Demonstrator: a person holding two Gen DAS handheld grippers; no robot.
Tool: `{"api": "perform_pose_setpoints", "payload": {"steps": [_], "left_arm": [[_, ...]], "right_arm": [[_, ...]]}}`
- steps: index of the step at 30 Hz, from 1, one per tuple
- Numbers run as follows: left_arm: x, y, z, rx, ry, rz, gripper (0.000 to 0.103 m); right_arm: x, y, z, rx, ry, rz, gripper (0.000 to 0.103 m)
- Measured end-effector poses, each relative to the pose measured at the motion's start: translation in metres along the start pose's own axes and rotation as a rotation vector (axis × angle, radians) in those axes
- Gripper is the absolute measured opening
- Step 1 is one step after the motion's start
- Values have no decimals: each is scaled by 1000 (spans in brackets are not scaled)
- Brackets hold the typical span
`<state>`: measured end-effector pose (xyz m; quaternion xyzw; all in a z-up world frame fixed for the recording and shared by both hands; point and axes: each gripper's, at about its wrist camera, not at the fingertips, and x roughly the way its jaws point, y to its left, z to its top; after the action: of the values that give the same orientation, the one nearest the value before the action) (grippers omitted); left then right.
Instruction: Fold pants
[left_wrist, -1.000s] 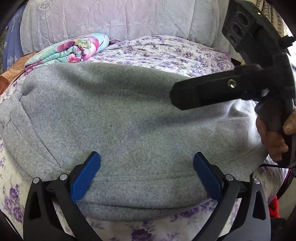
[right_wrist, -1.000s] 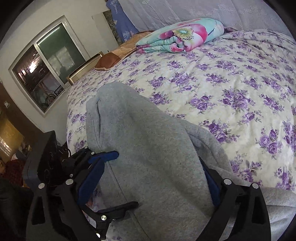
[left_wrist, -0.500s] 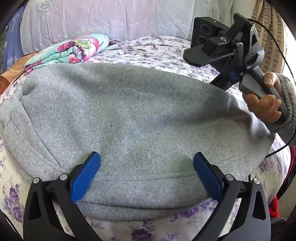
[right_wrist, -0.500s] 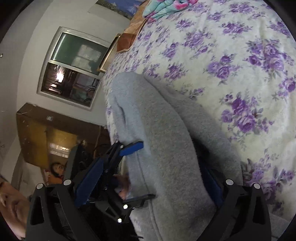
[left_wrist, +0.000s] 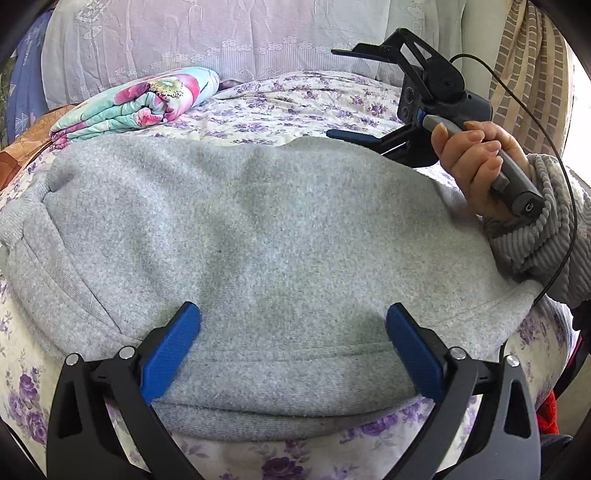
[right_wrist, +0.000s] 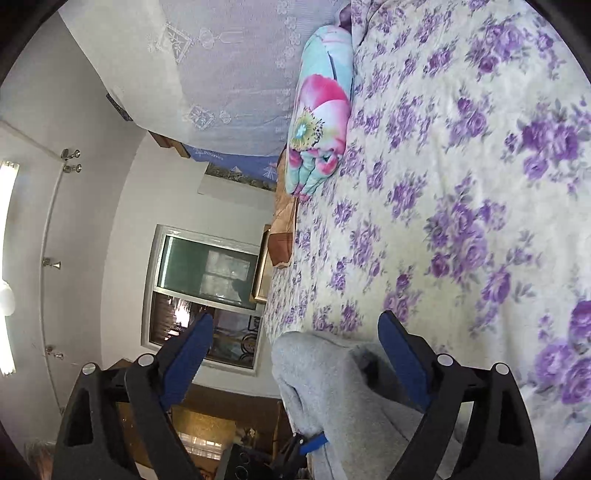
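Left wrist view: fleecy grey pants (left_wrist: 258, 240), folded to a rounded slab, are spread on the floral bed (left_wrist: 295, 110). Left gripper (left_wrist: 293, 332) is held wide apart over them; right gripper (right_wrist: 295, 332), empty, is closing beside a fold.

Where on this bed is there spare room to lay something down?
Free: the flowered sheet between the grey pants and the rolled quilt, running to the curtain. Crowded: the near edge, covered by the pants under both grippers.
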<state>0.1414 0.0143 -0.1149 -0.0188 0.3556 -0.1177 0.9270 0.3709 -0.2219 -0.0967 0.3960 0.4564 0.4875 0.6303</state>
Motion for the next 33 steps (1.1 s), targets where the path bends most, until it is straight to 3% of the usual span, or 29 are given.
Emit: {"api": "perform_pose_setpoints", "payload": {"steps": [3, 9, 11, 13, 14, 15, 17, 18, 20, 21, 25, 27, 30, 33], "left_arm": [[0, 0, 0, 0, -1, -1, 98], [-1, 0, 0, -4, -4, -4, 98], [-2, -1, -1, -3, -4, -3, 98], [-2, -1, 0, -3, -4, -3, 98], [-2, -1, -1, -3, -4, -2, 98], [-2, -1, 0, -3, -4, -1, 98], [-1, 0, 0, -3, -4, -1, 98], [-1, 1, 0, -2, -5, -3, 98], [-1, 1, 0, -5, -6, -7, 98], [-1, 1, 0, -5, -7, -8, 98], [-1, 1, 0, -7, -8, -10, 98], [-1, 1, 0, -8, -8, -10, 98], [-1, 1, 0, -8, -8, -10, 98], [0, 1, 0, -8, -8, -10, 98]], "right_arm": [[-5, 17, -10, -77, 59, -73, 89], [23, 61, -51, -180, 231, -14, 90], [46, 56, -55, -177, 255, -112, 90], [68, 35, -47, -200, 227, -290, 86], [72, 26, -41, -238, 201, -377, 79], [74, 18, -34, -238, 186, -404, 62], [59, 12, -21, -143, 144, -286, 59], [47, 20, -18, -165, 114, -259, 61], [31, 36, -13, -254, 94, -306, 75], [29, 38, -11, -268, 115, -335, 82], [34, 11, -13, -219, 286, -422, 82], [35, 3, -20, -214, 362, -379, 83], [24, 12, -26, -223, 410, -285, 84], [19, 39, -46, -336, 501, -226, 84]]}}
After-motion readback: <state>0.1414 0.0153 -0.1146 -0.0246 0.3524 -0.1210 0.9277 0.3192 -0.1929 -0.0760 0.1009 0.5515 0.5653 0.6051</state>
